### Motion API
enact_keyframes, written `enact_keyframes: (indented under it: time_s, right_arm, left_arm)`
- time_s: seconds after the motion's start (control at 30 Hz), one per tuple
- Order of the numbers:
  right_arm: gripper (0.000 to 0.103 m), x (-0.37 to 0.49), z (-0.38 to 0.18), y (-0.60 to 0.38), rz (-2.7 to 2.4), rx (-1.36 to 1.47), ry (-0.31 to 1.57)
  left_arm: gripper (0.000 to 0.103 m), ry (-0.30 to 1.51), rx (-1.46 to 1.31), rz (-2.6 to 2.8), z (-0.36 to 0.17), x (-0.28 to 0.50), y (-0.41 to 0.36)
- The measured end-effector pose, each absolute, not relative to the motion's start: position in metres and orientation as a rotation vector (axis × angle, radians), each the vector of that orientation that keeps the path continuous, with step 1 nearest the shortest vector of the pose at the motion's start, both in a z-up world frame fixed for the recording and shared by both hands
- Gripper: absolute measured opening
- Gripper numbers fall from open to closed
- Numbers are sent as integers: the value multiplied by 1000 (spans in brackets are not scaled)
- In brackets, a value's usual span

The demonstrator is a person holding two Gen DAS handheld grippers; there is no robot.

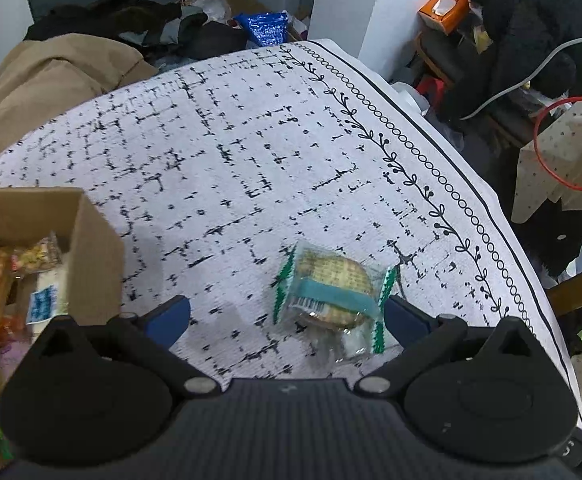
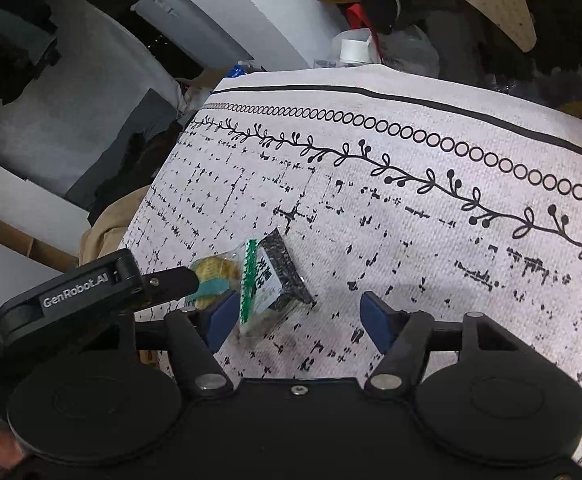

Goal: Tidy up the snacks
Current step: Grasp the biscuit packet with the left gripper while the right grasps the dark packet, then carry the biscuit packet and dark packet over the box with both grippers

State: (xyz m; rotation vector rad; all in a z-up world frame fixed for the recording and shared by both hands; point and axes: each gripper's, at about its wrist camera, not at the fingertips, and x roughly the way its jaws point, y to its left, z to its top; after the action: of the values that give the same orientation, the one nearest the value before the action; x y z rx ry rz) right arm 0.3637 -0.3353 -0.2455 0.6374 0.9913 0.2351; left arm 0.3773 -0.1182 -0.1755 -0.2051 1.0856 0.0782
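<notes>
Jaws of both grippers gape w/ nothing held; cracker pack [image 1: 327, 292] lies btwn them.

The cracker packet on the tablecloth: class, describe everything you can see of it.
The cracker packet is a clear plastic wrapper with green-and-white crimped ends, a teal band and a barcode, holding round golden crackers. It lies flat on the patterned tablecloth, near the front edge, right of the cardboard box. A dark packet lies against one end. It sits between the left gripper's open fingers, unpressed.
</notes>
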Motion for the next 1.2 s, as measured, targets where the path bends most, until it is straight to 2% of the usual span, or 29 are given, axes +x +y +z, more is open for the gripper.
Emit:
enact_keyframes:
  time_s: [0.1, 0.3, 0.4, 0.5, 0.57, 0.73, 0.93, 1.2]
  right_arm:
    - [58, 370, -250, -334, 235, 642, 1002]
    - [56, 379, -259, -328, 231, 660, 1021]
    - [55, 384, -262, -325, 233, 671, 1029]
    - [51, 388, -264, -320, 239, 676, 1036]
    - [48, 390, -265, -317, 248, 681, 1040]
    - [27, 391, -270, -317, 248, 709, 1052]
    - [18, 377, -260, -320, 265, 717, 1025]
    - [13, 359, -234, -320, 301, 687, 966]
  left_arm:
    - [102, 1088, -210, 65, -181, 386, -122]
    - [100, 1096, -210, 53, -192, 398, -129]
    - [96, 1113, -211, 58, -199, 402, -128]
    - [84, 1121, -227, 46, -204, 402, -125]
    - [70, 1115, -242, 34, -204, 402, -123]
    - [54, 1112, -254, 11, -200, 401, -122]
    - [52, 1098, -256, 33, -192, 391, -112]
    - [52, 1071, -271, 42, -174, 373, -103]
